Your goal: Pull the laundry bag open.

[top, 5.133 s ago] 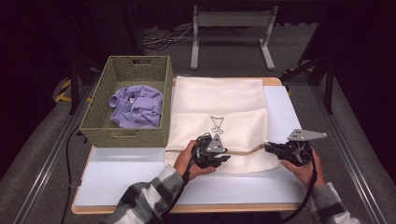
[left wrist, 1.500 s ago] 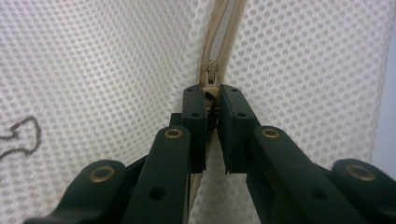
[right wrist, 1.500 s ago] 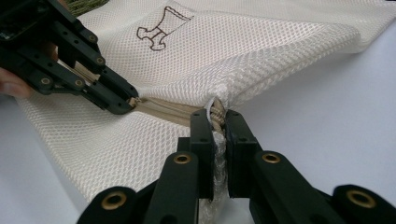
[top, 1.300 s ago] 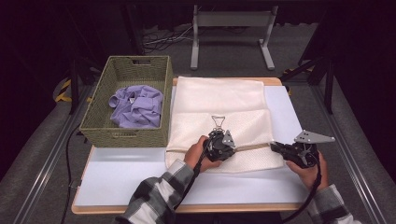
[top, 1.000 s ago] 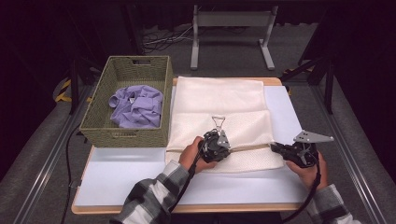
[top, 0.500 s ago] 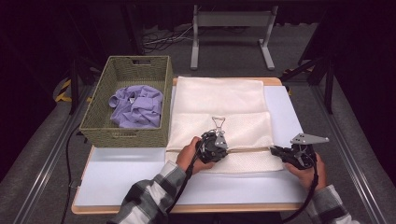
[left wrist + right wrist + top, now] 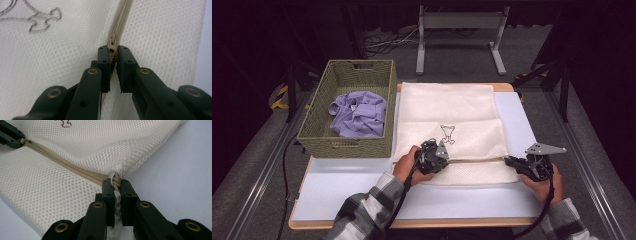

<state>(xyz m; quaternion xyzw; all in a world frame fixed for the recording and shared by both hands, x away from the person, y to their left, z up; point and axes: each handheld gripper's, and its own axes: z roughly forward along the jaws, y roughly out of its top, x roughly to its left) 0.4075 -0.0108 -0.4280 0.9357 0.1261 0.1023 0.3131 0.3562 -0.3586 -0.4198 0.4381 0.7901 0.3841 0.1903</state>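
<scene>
— Across the near half of the table (image 7: 362, 197) lies your mesh bag (image 7: 452, 125), its zipper (image 7: 62, 163) running side to side. Where do you hold it?

— Left gripper (image 7: 113, 53) is clenched on the zipper pull (image 7: 113, 42), about mid-bag; right gripper (image 7: 115, 182) is clamped on the bag's end corner, where the zipper stops.

— Then the track's long axis runs straight between your two grips. Your left hand (image 7: 407, 162) is the one on the slider, lying low and angled in from the left; your right hand (image 7: 544, 182) anchors at the bag's right edge. Basket (image 7: 347, 145) and purple cloth (image 7: 359, 112) stand apart, to the left.
</scene>
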